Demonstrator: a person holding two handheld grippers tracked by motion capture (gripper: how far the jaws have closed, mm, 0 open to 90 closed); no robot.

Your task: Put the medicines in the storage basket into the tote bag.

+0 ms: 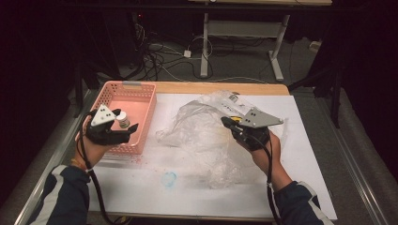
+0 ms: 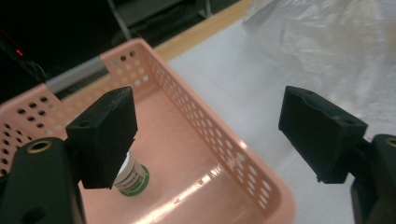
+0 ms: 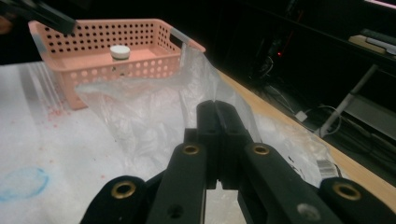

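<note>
A pink perforated basket [image 1: 141, 96] stands at the table's left. Inside it is a small white-capped bottle [image 1: 123, 121] with a green-edged label, upright. My left gripper [image 1: 126, 120] hangs open over the basket's near right side. In the left gripper view its jaws are wide apart [image 2: 210, 135], the bottle [image 2: 133, 178] lies below the left jaw, and the basket's rim [image 2: 224, 140] runs between them. My right gripper [image 1: 226, 121] is shut on a fold of a crumpled clear plastic bag [image 1: 206, 136]. The right gripper view shows the bag [image 3: 140, 109] rising from the closed tips [image 3: 215, 109].
A white sheet [image 1: 300, 140] covers the wooden table [image 1: 211, 87]. It carries a blue smear [image 1: 169, 178] near the front and pink specks by the basket. The bag has a barcode label [image 1: 233, 97]. Cables and a desk's legs [image 1: 204, 47] lie on the floor beyond.
</note>
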